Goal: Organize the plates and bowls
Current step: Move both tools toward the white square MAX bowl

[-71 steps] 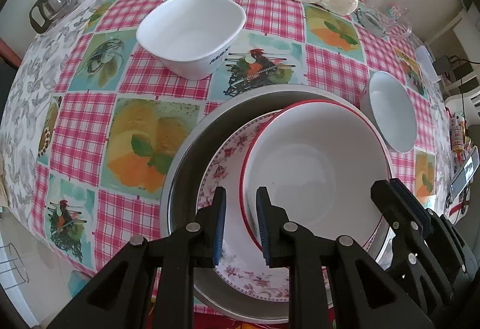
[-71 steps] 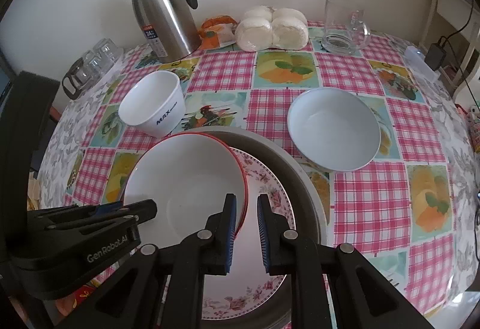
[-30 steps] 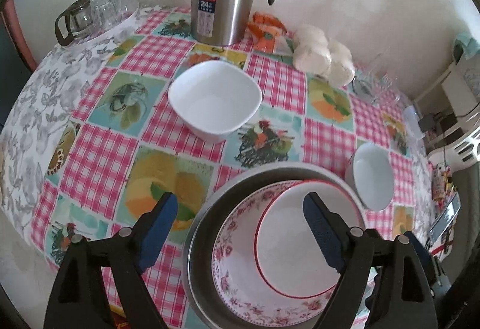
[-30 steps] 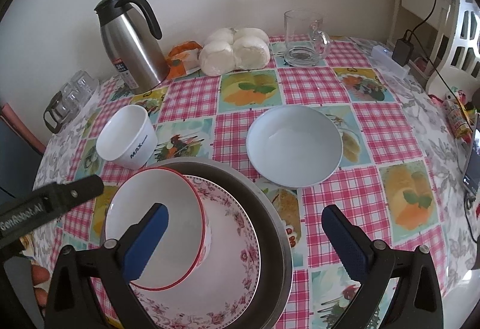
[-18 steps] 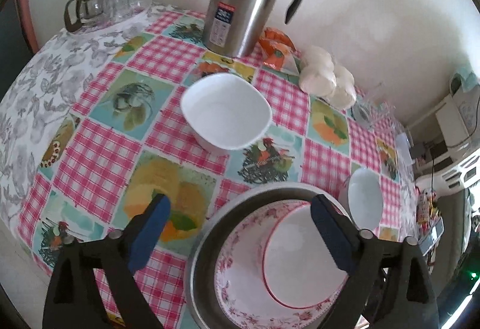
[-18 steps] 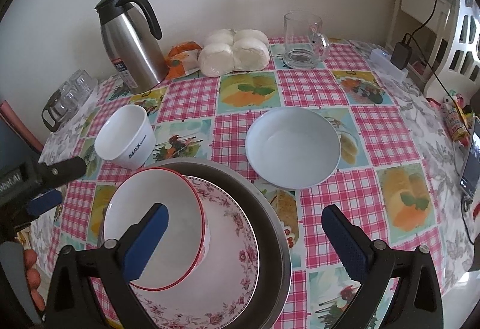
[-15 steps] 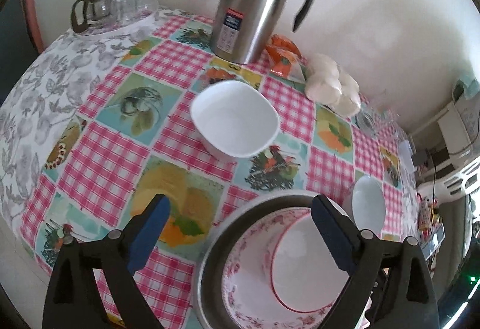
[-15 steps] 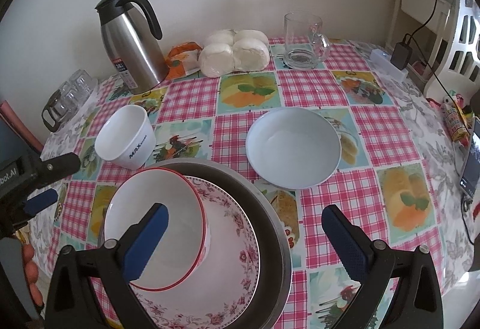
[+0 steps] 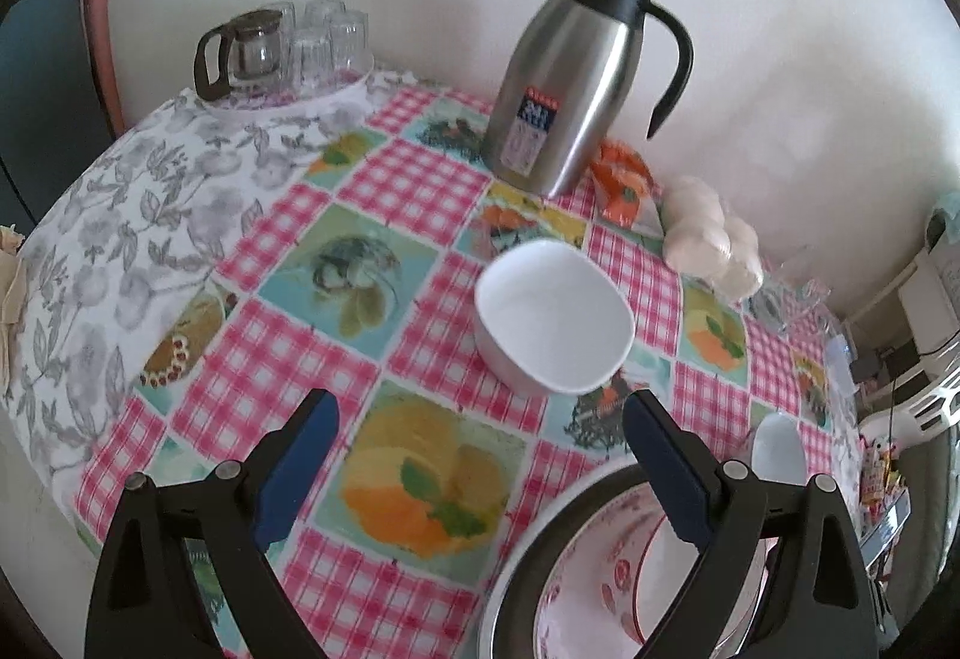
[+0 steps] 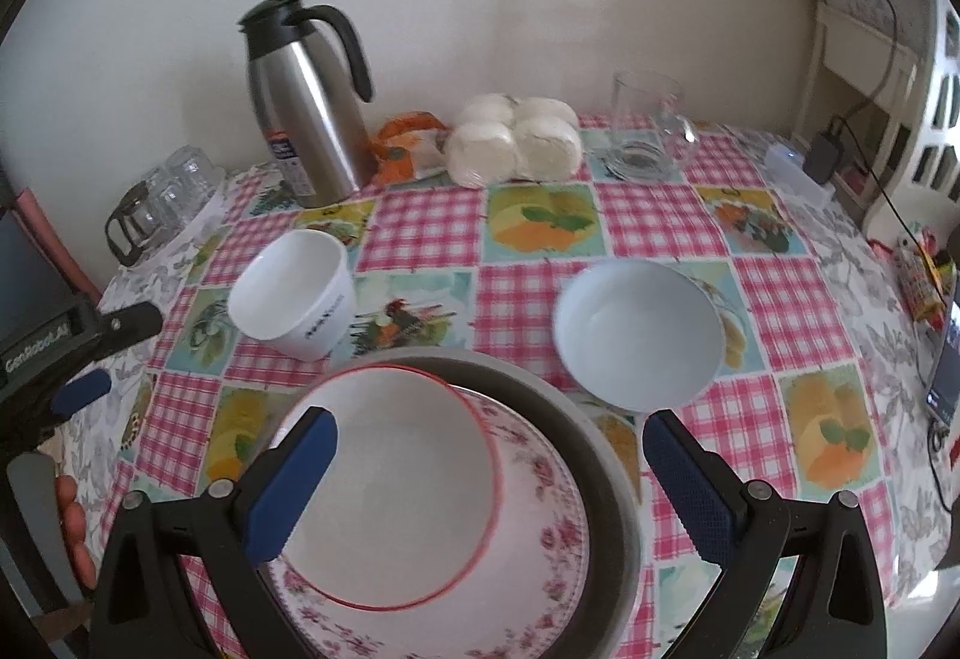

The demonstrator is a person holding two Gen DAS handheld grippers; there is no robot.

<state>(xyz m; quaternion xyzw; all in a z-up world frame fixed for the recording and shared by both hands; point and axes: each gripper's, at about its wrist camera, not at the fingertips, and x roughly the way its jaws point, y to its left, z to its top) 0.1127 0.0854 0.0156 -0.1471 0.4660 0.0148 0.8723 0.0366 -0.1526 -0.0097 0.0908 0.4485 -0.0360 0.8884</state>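
A red-rimmed white bowl (image 10: 390, 485) sits in a floral plate (image 10: 540, 557), which lies in a grey metal dish (image 10: 606, 479) at the table's near edge; the stack also shows in the left wrist view (image 9: 600, 587). A squarish white bowl (image 9: 555, 317) (image 10: 291, 293) stands to the left. A round white bowl (image 10: 639, 335) (image 9: 779, 452) stands to the right. My left gripper (image 9: 480, 461) is open and empty, above the table short of the squarish bowl. My right gripper (image 10: 489, 470) is open and empty above the stack.
A steel thermos jug (image 10: 306, 101) (image 9: 576, 77), an orange packet (image 10: 405, 143), wrapped white buns (image 10: 516, 140) and a glass mug (image 10: 645, 128) stand at the back. A glass pot with tumblers (image 9: 276, 47) sits at the far left. Chargers and cables (image 10: 822, 155) lie right.
Both grippers opened from shut on the red-rimmed bowl's rim and let it go in the plate. The left gripper rose and swung left toward the squarish bowl. The right gripper pulled back.
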